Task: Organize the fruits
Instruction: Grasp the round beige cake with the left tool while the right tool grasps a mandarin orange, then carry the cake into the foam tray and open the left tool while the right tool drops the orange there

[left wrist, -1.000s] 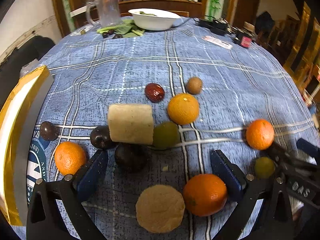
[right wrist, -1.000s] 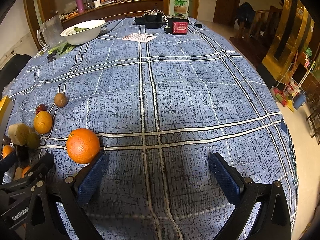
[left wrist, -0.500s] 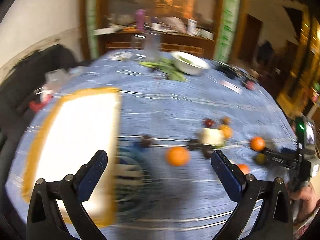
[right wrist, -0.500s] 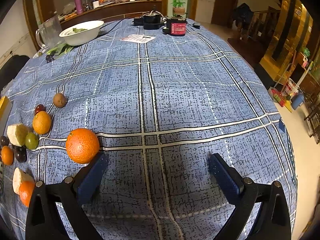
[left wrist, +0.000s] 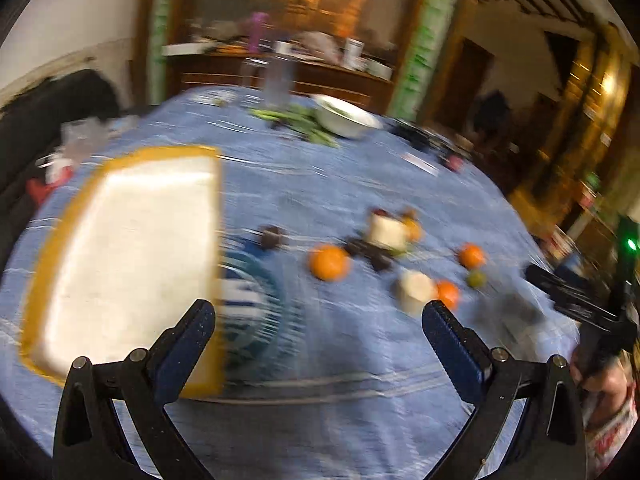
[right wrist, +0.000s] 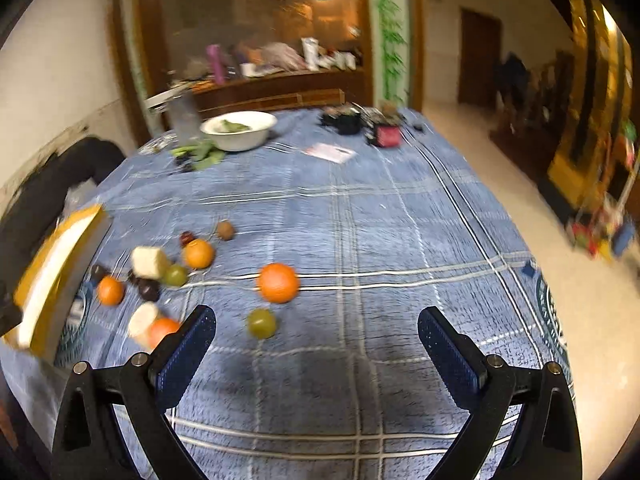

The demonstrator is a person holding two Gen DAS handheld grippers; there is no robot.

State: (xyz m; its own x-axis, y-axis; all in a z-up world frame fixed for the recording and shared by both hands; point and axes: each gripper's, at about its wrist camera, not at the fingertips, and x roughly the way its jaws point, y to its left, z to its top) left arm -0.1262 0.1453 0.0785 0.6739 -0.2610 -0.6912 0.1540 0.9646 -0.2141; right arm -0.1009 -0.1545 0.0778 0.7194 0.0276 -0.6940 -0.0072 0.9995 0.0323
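Fruit lies scattered on a round table covered by a blue checked cloth [right wrist: 400, 240], seen from two gripper cameras, both now blurred by motion. A second ago both cameras sat low and close over the table; now both have pulled back and up, so the whole spread shows.

The left gripper [left wrist: 318, 318] hangs above the near edge of the table, its blue-padded jaws spread wide with nothing between them. A second ago it hovered right over the fruit cluster; now the fruit sits well ahead of it. A white tray with a yellow rim [left wrist: 120, 160] has come into its view on the left, bare inside as far as the blur allows.

The right gripper [right wrist: 314, 326] is also wide apart and holds nothing. Ahead of it lie a large orange [right wrist: 278, 282] and, nearer, a green round fruit [right wrist: 261, 323]. Further left is the main cluster: a smaller orange [right wrist: 198, 253], a pale cut block of fruit [right wrist: 149, 262], dark plums [right wrist: 148, 290], another orange [right wrist: 110, 290] and a brown kiwi-like fruit [right wrist: 225, 230]. A white bowl [right wrist: 239, 130] stands at the far side.

No fruit appears to be in the tray yet, so sorting seems barely begun. The retreat probably gives an overview before a first pick.
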